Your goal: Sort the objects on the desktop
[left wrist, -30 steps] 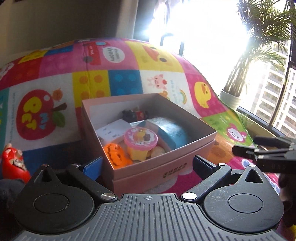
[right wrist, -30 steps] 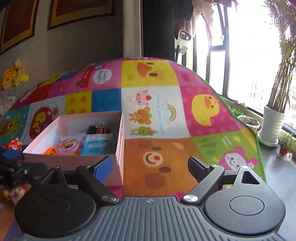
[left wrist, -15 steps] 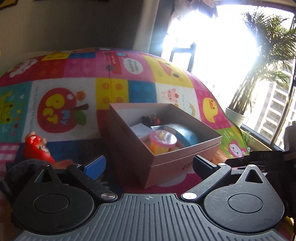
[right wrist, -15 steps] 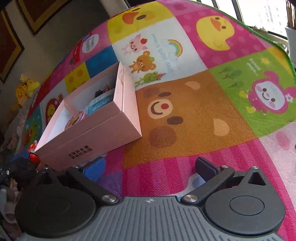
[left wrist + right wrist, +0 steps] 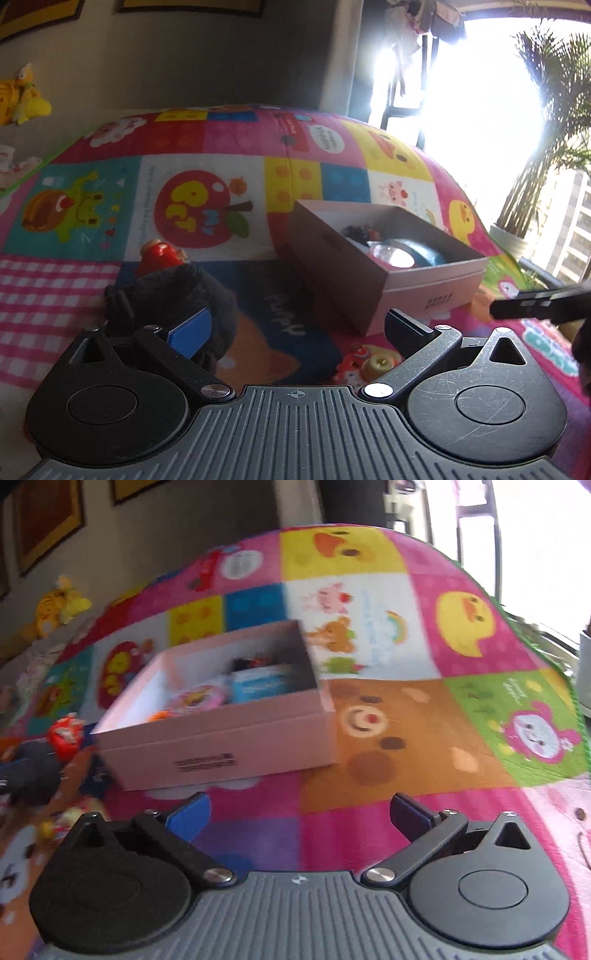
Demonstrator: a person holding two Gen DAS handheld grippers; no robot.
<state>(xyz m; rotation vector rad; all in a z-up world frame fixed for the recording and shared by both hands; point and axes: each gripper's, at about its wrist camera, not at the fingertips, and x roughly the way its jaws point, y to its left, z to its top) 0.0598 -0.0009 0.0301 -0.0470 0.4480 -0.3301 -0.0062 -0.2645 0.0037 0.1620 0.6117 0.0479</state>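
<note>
Ahead of my left fingers (image 5: 190, 328) and off to their right stands the box (image 5: 436, 282) on the play mat (image 5: 207, 147); inside it a round tub (image 5: 392, 255) sits in front of a small figure (image 5: 360, 232), with a flat packet (image 5: 424, 251) to the tub's right. A dark plush (image 5: 166, 295) lies against my left finger, a round-headed toy (image 5: 160, 253) just behind it. A small toy (image 5: 369, 363) lies between my fingers, close in. Ahead of my right fingers (image 5: 188, 814), leaning left, the same box (image 5: 221, 738) stands.

Black glove (image 5: 173, 306) hides the red toy's (image 5: 160, 254) base.
</note>
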